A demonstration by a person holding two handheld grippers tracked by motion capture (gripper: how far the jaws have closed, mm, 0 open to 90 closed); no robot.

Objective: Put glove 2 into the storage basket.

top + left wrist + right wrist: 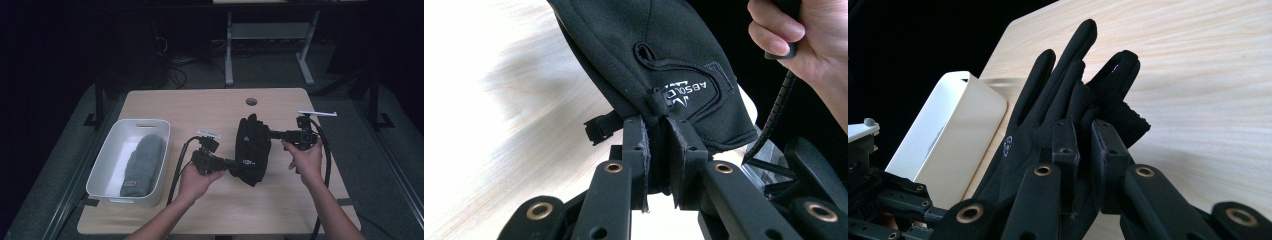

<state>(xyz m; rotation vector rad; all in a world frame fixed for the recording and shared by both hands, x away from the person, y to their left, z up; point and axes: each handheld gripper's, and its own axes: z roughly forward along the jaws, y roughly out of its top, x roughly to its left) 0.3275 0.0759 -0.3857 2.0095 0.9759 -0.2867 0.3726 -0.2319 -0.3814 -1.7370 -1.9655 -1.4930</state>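
- black glove [253,150] held up off the table [200,105] between the two grippers, hanging slack, cuff end low, fingers pointing away from the person
- left gripper [229,164] pinching the cuff edge, jaws pressed together on the fabric; white logo just past its jaw tips in the left gripper view [659,130]
- right gripper [272,134] clamped on the finger end, jaws nearly together with glove fabric between them [1083,135]
- white bin [131,160] well to the left of the left gripper, grey beanie [145,165] lying inside
- round hole [251,101] in tabletop beyond the glove
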